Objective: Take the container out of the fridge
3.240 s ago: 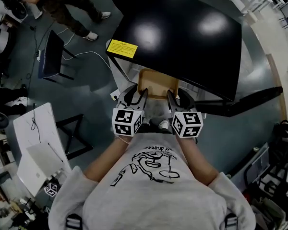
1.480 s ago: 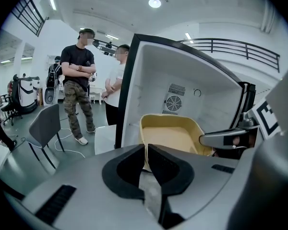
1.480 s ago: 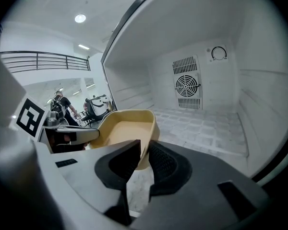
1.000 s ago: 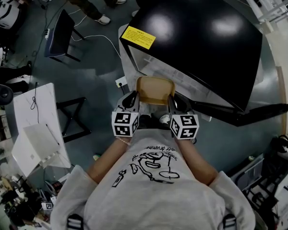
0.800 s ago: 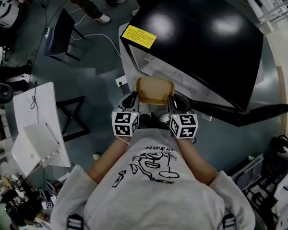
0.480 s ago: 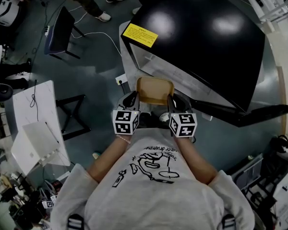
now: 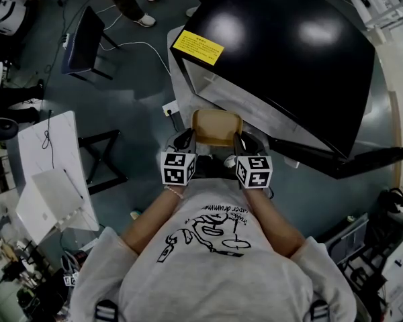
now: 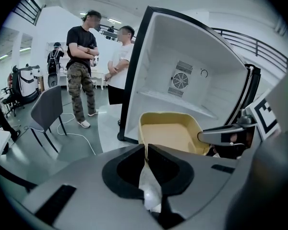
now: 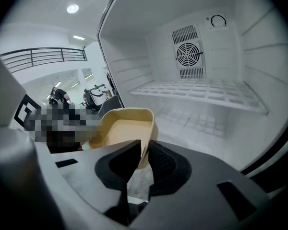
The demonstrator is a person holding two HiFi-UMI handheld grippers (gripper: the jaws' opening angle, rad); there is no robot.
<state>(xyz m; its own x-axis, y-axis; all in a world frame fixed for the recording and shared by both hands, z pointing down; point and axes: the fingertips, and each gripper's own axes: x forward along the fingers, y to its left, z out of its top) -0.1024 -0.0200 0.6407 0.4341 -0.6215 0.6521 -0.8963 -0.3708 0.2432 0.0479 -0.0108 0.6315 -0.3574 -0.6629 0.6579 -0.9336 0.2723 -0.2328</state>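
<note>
Holding a shallow tan container (image 7: pixel 217 127) from both sides, just outside the open fridge (image 7: pixel 282 52) and above the floor (image 7: pixel 141 106), close in front of the person's chest. On the left rim, the left gripper (image 7: pixel 190 136), with jaws almost together and pinching the thin wall between them. On the right rim, the right gripper (image 7: pixel 237 139), likewise closed tight on the wall, one jaw inside the container and one outside. Kept about level, with the open side up. Probably empty inside, though only part of the bottom seen. Behind it, the white fridge interior with a wire shelf (image 9: pixel 201 92) and a round fan grille (image 9: pixel 188 51). On the black top of the fridge, a yellow label (image 7: pixel 197 47). Farther left, two people (image 8: pixel 84 51) standing near a grey chair (image 8: pixel 48 111).
</note>
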